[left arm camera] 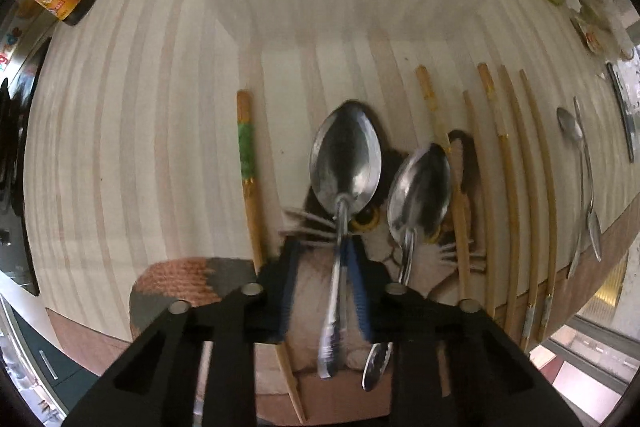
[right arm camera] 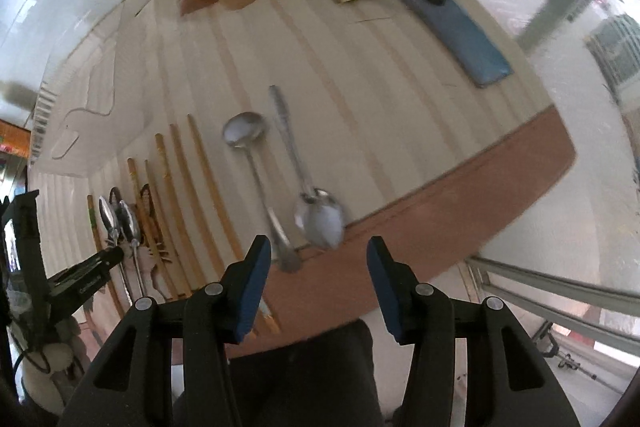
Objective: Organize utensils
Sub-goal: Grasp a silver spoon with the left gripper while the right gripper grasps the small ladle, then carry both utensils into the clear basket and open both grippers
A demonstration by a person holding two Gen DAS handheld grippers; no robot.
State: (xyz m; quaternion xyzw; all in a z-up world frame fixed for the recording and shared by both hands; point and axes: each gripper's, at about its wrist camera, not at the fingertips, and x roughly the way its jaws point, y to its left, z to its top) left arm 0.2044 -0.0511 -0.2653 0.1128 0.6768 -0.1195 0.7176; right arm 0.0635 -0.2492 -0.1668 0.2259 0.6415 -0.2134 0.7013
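The left gripper is pinching a steel spoon mid-frame above the cat mat; next, laying it beside the second spoon; right gripper is hanging wide, empty

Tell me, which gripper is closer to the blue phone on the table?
The right. The right gripper hangs open at the table's near edge, with the blue phone ahead and to its right. The left gripper is farther off, over the chopsticks, shut on a spoon.
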